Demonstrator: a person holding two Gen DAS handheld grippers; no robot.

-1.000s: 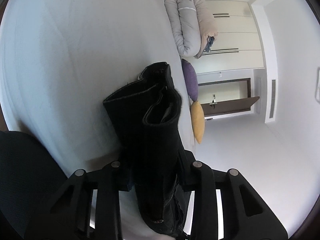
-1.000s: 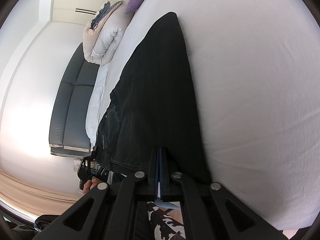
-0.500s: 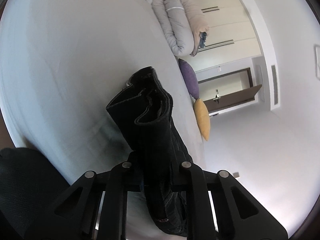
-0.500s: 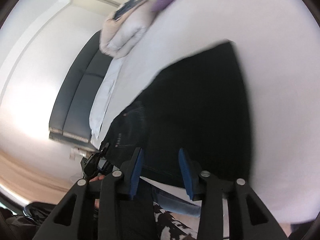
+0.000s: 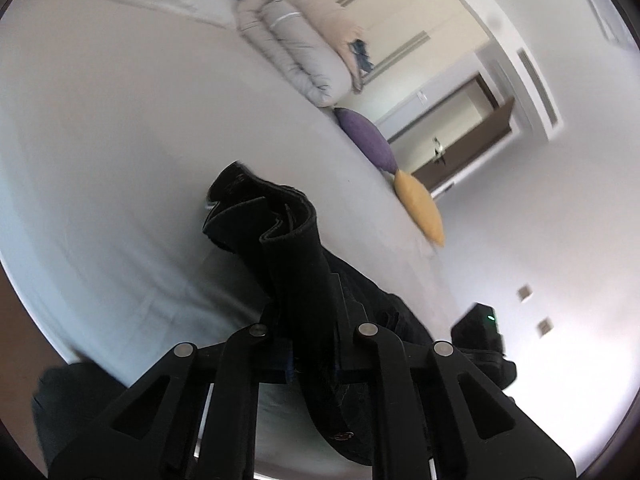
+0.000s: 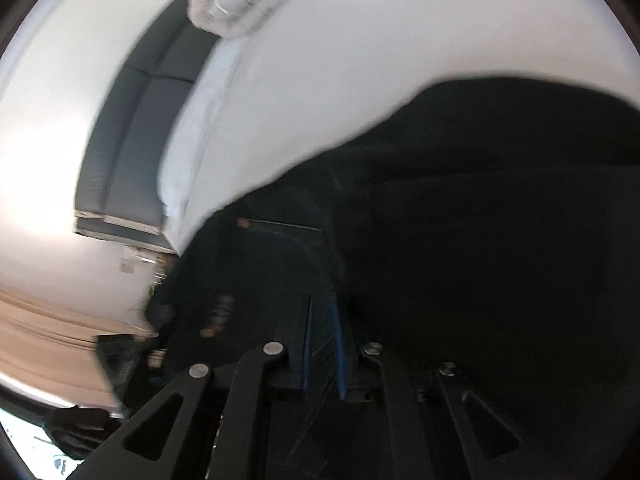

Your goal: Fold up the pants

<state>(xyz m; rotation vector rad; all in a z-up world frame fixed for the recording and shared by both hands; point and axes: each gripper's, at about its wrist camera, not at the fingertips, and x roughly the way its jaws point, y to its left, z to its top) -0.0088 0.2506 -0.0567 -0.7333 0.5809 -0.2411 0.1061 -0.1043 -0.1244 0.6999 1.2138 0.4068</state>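
Observation:
Black pants [image 5: 288, 248] lie on the white bed [image 5: 120, 140]. My left gripper [image 5: 312, 364] is shut on a folded bunch of them, and the bunch stands up off the sheet in front of the fingers. In the right wrist view the pants [image 6: 480, 220] fill the lower right, with a stitched pocket seam near the fingers. My right gripper [image 6: 322, 344] is closing, its blue pads [image 6: 306, 344] pinching dark fabric between them. This view is blurred.
A rolled grey-beige duvet [image 5: 300, 52], a purple pillow [image 5: 366, 140] and a yellow pillow [image 5: 420, 208] line the bed's far edge. An open brown door [image 5: 460, 152] is behind them. A dark headboard [image 6: 128, 140] is on the left. A black device with a green light [image 5: 480, 336] is close on the right.
My left gripper has risen and rolled, lifting the bunch of pants. My right gripper let go of the folded edge, opened, swept across the pants toward the waist and closed on fabric there.

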